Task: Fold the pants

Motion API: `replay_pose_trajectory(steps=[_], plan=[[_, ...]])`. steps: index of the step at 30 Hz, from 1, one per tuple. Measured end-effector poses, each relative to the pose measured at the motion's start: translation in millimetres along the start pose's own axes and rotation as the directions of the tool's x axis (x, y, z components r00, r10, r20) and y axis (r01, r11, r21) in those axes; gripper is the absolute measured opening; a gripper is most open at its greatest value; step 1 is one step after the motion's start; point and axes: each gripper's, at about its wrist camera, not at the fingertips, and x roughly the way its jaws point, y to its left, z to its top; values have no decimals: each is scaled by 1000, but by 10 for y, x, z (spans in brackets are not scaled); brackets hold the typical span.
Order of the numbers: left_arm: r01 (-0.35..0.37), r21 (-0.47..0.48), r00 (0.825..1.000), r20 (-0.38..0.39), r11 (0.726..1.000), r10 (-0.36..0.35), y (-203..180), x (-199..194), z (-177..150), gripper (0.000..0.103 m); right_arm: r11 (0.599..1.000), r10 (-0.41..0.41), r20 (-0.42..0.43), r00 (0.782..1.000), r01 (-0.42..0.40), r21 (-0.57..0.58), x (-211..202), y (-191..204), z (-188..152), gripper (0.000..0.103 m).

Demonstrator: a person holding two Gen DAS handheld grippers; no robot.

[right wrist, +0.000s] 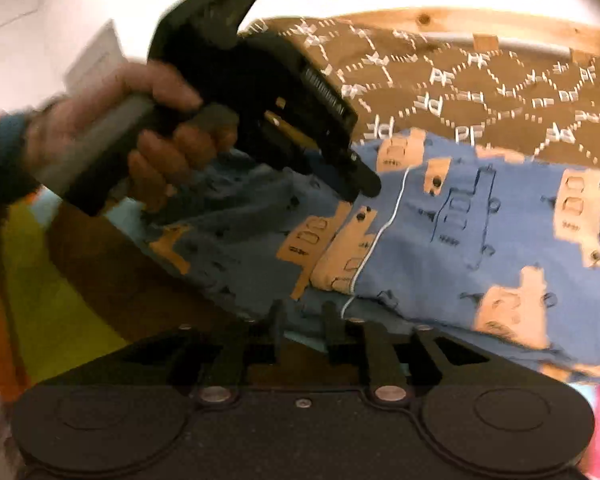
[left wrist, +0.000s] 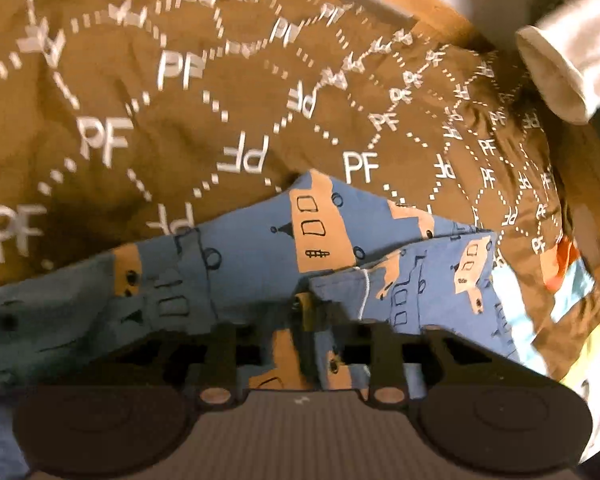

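The pants (right wrist: 460, 232), blue with tan truck prints, are seen lying on the brown patterned bedspread (left wrist: 180, 100), already doubled over, with a folded edge and a white drawstring (right wrist: 384, 216) running across the cloth. In the right wrist view their long axis is laid from lower left to upper right, and most of the fabric is spread off to the right of the right gripper (right wrist: 303, 328). That gripper's jaws are parted, and nothing is pinched; the cloth sits just beyond the tips. The left gripper (left wrist: 300, 344) is likewise spread, with the fabric directly under and ahead of it but not pressed by the pads. From the right camera, that left gripper is seen held in a hand (right wrist: 148, 128), its tips poised at the upper left end of the pants. Judged from this, each claw is placed at the same short end, so the next fold would be carried along the long axis, toward the far right.
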Motion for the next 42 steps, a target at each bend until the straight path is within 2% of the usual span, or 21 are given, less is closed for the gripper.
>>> replay_pose_trajectory(steps=[1,2,5,7,10,13,18,20,22,23,24,26,27,29,30,32,34,36,38,40,42], plan=[[-34,37,999,27,999,33,-47,-65,-68,57,999,2,18,1000,-1,-50,-145,-28,20,54],[-61,58,997,46,996,58,-88,-108,-127,60,993,-15,31,999,18,-113,-257,-50,34,57],[-91,70,993,75,993,86,-191,-182,-394,59,939,-131,36,991,136,-316,-442,-217,77,57],[-102,47,993,73,994,98,-251,-167,-595,59,907,-192,38,981,192,-375,-418,-416,149,48],[-184,93,981,78,978,178,-397,-66,-820,59,918,-219,37,975,218,-331,-254,-794,391,29],[-293,192,955,104,937,278,-608,37,-890,62,937,-192,-7,981,181,-300,63,-1017,630,27],[-300,176,952,117,938,283,-598,10,-912,68,924,-238,-41,970,214,-318,473,-1193,700,27],[-280,133,956,131,951,263,-512,-154,-956,76,918,-237,-5,972,222,-327,394,-1098,699,37],[-253,74,953,190,965,235,-406,-430,-1051,82,907,-209,56,976,215,-363,242,-935,658,66],[-244,48,948,223,968,228,-367,-568,-1111,83,907,-182,74,981,196,-373,175,-857,631,68],[-250,15,934,268,968,237,-313,-703,-1175,83,912,-157,83,984,177,-370,117,-790,605,68],[-315,-50,885,345,948,312,-221,-914,-1327,83,935,-112,82,990,133,-328,65,-672,544,68],[-357,-84,857,367,930,362,-167,-984,-1399,79,946,-92,77,993,111,-305,65,-623,496,68],[-380,-133,828,393,916,400,-35,-1065,-1496,67,963,-68,66,995,83,-256,107,-532,400,68],[-369,-153,826,397,917,399,31,-1083,-1515,59,971,-59,62,996,72,-229,132,-490,361,68],[-336,-166,835,402,927,374,123,-1110,-1502,58,986,-42,56,998,50,-159,183,-447,303,68],[-332,-143,826,434,932,361,108,-1151,-1491,59,992,-41,58,997,47,-114,222,-391,266,68],[-394,-116,774,493,912,397,48,-1209,-1538,61,994,-46,65,997,52,-93,246,-344,225,69],[-437,-113,740,519,892,428,53,-1218,-1568,61,993,-58,44,997,62,-98,291,-323,192,69],[-475,-124,736,487,871,471,84,-1165,-1539,61,991,-81,28,996,84,-105,337,-310,157,69],[-480,-151,749,441,864,493,176,-1138,-1479,57,992,-87,26,996,90,-94,357,-325,119,71]])
